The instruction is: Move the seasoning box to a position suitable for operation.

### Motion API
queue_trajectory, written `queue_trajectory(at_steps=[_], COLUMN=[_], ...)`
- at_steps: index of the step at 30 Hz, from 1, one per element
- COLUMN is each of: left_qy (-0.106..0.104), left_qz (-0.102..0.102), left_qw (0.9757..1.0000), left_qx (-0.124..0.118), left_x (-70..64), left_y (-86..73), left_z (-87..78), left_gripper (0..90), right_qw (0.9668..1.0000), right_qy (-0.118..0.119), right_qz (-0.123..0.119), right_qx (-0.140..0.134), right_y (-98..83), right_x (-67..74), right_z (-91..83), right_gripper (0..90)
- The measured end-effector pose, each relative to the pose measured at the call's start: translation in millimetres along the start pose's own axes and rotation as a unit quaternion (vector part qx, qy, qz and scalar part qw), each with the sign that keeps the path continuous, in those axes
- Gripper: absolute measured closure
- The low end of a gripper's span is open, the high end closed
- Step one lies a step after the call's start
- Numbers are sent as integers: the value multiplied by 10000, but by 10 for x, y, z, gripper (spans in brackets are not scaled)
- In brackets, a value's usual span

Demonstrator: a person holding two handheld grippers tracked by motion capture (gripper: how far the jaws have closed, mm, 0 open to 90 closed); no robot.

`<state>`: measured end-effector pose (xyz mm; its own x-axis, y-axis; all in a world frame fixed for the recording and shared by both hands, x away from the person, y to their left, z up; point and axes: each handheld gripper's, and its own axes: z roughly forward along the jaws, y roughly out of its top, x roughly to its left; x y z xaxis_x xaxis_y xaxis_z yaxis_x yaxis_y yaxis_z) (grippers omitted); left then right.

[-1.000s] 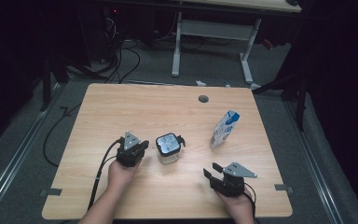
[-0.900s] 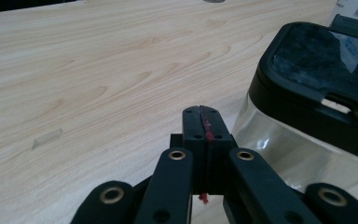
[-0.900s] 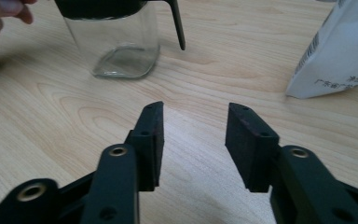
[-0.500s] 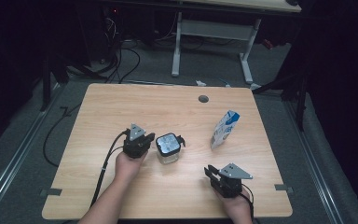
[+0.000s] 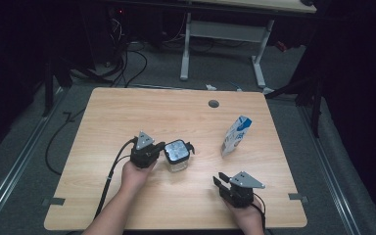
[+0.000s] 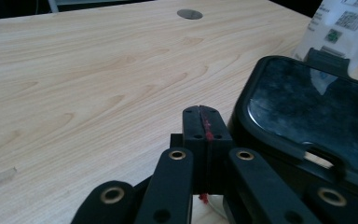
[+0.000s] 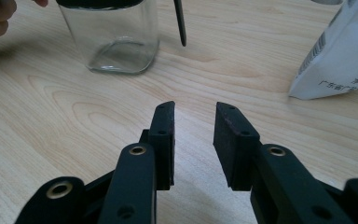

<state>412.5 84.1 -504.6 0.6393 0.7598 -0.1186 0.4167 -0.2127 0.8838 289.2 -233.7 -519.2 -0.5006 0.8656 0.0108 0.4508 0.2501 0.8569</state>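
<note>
Jaws, left gripper (image 5: pixel 157 149): pressed together on nothing, brought up against the jar (image 5: pixel 177 155) at its 9 o'clock
Jaws, right gripper (image 5: pixel 220 182): just opened wider, nothing between
Jar: mid-table, lid on
Carton (image 5: pixel 236 135): at the jar's 2 o'clock, untouched
Meaning: jar judged about to be steadied

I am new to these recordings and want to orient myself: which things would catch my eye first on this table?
The glass jar with a black lid stands near the middle of the wooden table, with the shut left gripper right beside its lid. To the right stands a blue and white carton. At the near edge, the right gripper rests with its jaws apart and nothing between them.
</note>
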Motion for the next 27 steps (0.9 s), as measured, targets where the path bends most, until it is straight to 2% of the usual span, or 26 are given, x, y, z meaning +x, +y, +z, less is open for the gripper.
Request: queue_trajectory(at_steps=[8, 9, 12, 14, 19, 27], left_qy=[-121, -120, -198, -185, -302, -444], left_qz=[66, 129, 102, 173, 216, 265], left_qw=[9999, 9998, 9997, 9996, 9993, 9986], left_qx=[-30, -29, -81, -77, -76, -112], left_x=[-137, -169, -231, -280, -398, -562], left_y=[-76, -84, -107, -139, -213, -242], left_z=[-102, -115, -154, -179, -228, -257], left_gripper=[900, 900, 900, 900, 900, 900], right_qw=[10000, 10000, 10000, 10000, 10000, 10000], right_qy=[23, 20, 23, 25, 24, 31], right_qz=[-5, -10, -7, 5, 21, 40], right_qx=[18, 22, 11, 2, -4, 4], right_y=[-11, -11, -10, -7, -7, -2], right_x=[8, 3, -2, -6, -22, -29], right_z=[17, 13, 6, -7, -9, -12], right_gripper=[660, 655, 654, 649, 646, 643])
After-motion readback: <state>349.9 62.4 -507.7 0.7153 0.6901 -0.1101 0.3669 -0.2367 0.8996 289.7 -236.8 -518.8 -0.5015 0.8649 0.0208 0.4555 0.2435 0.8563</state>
